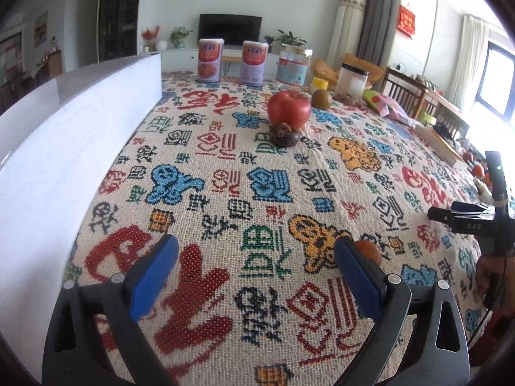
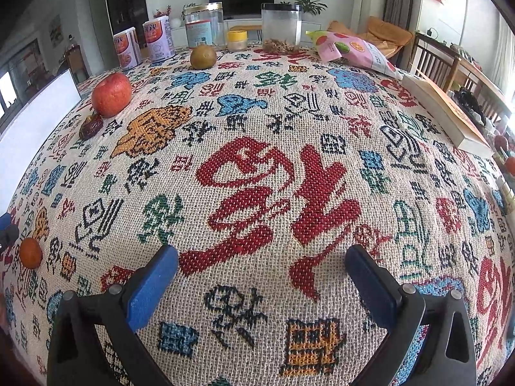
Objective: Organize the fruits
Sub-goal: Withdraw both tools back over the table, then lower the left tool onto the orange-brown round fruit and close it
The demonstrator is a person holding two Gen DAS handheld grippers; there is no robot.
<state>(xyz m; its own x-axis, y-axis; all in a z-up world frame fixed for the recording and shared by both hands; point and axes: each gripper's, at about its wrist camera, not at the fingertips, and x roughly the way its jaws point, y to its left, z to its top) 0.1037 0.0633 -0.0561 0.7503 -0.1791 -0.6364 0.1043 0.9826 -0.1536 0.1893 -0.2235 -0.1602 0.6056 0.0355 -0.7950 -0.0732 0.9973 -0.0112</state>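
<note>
A red apple (image 1: 289,109) (image 2: 111,94) stands on the patterned tablecloth (image 1: 257,193), with a dark dried date (image 1: 285,135) (image 2: 91,127) touching its near side. Behind them lies a brown kiwi (image 1: 321,99) (image 2: 202,57). A small orange (image 1: 370,249) (image 2: 30,253) rests just outside my left gripper's right finger, partly hidden by it. My left gripper (image 1: 257,273) hangs open over bare cloth, holding nothing. My right gripper (image 2: 260,283) is open too, low over the cloth, and also holds nothing.
A long white box (image 1: 80,148) (image 2: 32,128) runs along the table's left side. At the back stand two cans (image 2: 145,45), a glass jar (image 2: 202,27), a yellow-lidded tub (image 2: 237,40) and a plastic jar (image 2: 281,27). A snack bag (image 2: 354,50) and a book (image 2: 450,112) lie right.
</note>
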